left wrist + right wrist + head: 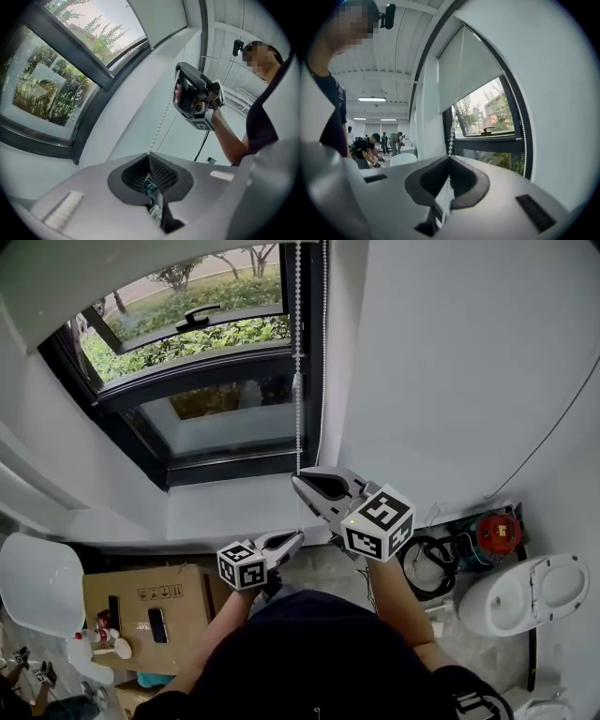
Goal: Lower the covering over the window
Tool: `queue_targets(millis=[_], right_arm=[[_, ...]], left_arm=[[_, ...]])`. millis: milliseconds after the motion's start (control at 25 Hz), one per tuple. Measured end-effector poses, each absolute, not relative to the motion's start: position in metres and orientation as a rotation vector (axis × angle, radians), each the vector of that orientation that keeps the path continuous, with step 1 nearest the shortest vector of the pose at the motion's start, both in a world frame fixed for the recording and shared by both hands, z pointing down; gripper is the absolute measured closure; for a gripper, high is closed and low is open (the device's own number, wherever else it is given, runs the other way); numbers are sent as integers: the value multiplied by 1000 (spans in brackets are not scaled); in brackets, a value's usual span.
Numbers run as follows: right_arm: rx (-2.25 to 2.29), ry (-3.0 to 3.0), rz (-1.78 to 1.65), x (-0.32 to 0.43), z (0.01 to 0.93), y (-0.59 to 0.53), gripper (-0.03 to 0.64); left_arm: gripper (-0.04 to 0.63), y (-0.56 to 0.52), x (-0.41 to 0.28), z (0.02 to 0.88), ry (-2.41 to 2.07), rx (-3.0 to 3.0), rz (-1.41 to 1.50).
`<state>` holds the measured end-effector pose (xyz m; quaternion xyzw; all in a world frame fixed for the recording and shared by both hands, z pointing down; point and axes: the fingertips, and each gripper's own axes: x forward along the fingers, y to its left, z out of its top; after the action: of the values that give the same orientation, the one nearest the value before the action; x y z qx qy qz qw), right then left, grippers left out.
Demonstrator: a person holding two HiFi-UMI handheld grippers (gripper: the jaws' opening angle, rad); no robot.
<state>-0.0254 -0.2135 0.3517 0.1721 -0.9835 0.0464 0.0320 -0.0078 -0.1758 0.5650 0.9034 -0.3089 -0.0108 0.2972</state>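
Note:
A white bead chain [298, 352] hangs in front of the dark-framed window [187, 381]. In the head view my right gripper [298, 482] is shut on the chain, and my left gripper [298, 538] is shut on it just below. The left gripper view shows the bead chain [161, 124] rising from my closed left gripper [150, 157] up to the right gripper [187, 96]. In the right gripper view the bead chain [451, 138] runs through my closed right gripper [449, 159]. The pale roller blind [464, 70] covers only the top of the window.
A white window sill [234, 507] lies below the glass. On the floor are a cardboard box [141, 606], a white chair [37, 582], a red cable reel [497, 532] and a white rounded object [530, 592]. People [365, 150] stand far back in the room.

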Motion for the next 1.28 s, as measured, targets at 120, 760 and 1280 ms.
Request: queue_targets(millis=[120, 760, 1280], right_arm=[[518, -2909, 110, -34, 377, -214, 604], [556, -2671, 201, -13, 449, -222, 604], [513, -2566, 213, -22, 486, -215, 604]], left_arm=[[583, -169, -7, 588, -813, 2395, 124], [581, -162, 25, 597, -667, 2433, 237], [581, -165, 6, 586, -735, 2447, 140]])
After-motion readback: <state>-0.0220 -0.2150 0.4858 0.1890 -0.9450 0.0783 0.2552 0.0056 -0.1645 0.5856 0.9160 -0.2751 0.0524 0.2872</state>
